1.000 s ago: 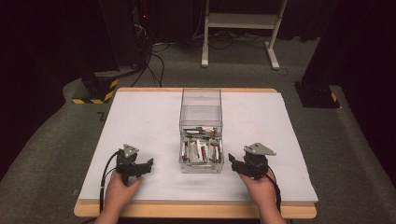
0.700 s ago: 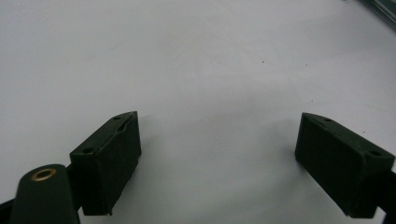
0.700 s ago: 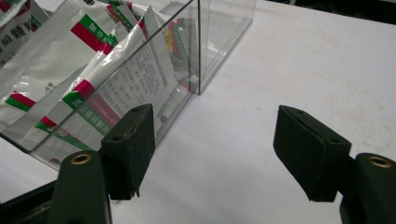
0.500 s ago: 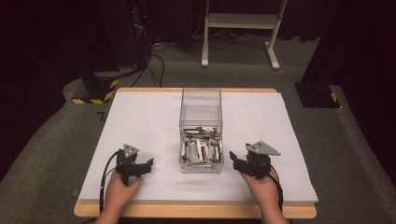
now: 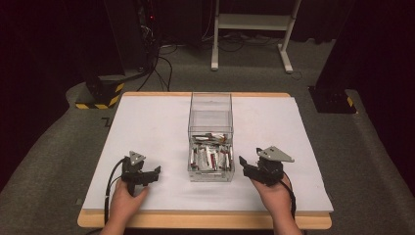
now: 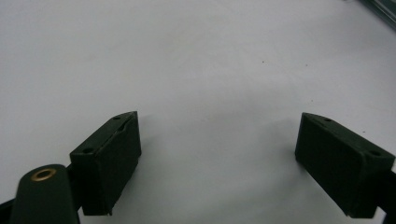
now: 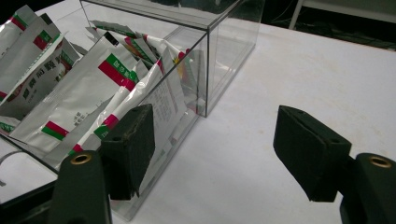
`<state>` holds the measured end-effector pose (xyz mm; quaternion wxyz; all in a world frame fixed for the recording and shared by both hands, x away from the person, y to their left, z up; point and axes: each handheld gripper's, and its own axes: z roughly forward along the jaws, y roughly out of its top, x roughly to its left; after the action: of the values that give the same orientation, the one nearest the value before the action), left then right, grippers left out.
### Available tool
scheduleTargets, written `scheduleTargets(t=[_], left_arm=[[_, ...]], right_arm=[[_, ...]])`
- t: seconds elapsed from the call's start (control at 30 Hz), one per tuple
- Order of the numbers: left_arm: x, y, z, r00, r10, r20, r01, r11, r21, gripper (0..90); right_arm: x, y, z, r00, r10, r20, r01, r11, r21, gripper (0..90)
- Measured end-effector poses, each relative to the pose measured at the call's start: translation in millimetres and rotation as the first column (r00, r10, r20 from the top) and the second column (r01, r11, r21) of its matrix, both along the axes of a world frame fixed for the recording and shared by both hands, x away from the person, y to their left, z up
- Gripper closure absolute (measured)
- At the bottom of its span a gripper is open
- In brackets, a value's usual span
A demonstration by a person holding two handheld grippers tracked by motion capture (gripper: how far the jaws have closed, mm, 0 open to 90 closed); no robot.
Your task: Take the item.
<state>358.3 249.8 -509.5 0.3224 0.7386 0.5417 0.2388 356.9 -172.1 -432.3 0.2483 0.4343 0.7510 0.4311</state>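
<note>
A dark room surrounds the white counter [image 5: 147, 127]. The clear box [image 5: 211, 122] at its centre holds all the foil sachets [image 5: 210, 157]. Near the front edge, left gripper [image 5: 147, 175] and right gripper [image 5: 247, 169] gape empty; nothing looks started.

Likely a lab: dark room, grey carpet [image 5: 58, 161], hazard-striped stand base [image 5: 100, 95], trailing cables [image 5: 161, 63], white-covered table [image 5: 147, 122].

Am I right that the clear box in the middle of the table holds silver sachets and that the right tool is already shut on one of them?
Not quite. The clear box does hold silver sachets, but the right tool is open and holds nothing: in the right gripper view its jaws stand wide apart over bare table, just outside the box wall.
</note>
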Motion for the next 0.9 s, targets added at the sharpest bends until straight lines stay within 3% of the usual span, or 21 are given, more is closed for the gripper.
scheduleTargets(t=[0.9], left_arm=[[0.1, 0.1, 0.0, 1.0000, 0.000, 0.000, 0.000, 1.0000, 0.000, 14.5]], right_arm=[[1.9, 8.4, 9.4, 0.9994, 0.024, 0.025, -0.024, 0.999, 0.026, 30.1]])
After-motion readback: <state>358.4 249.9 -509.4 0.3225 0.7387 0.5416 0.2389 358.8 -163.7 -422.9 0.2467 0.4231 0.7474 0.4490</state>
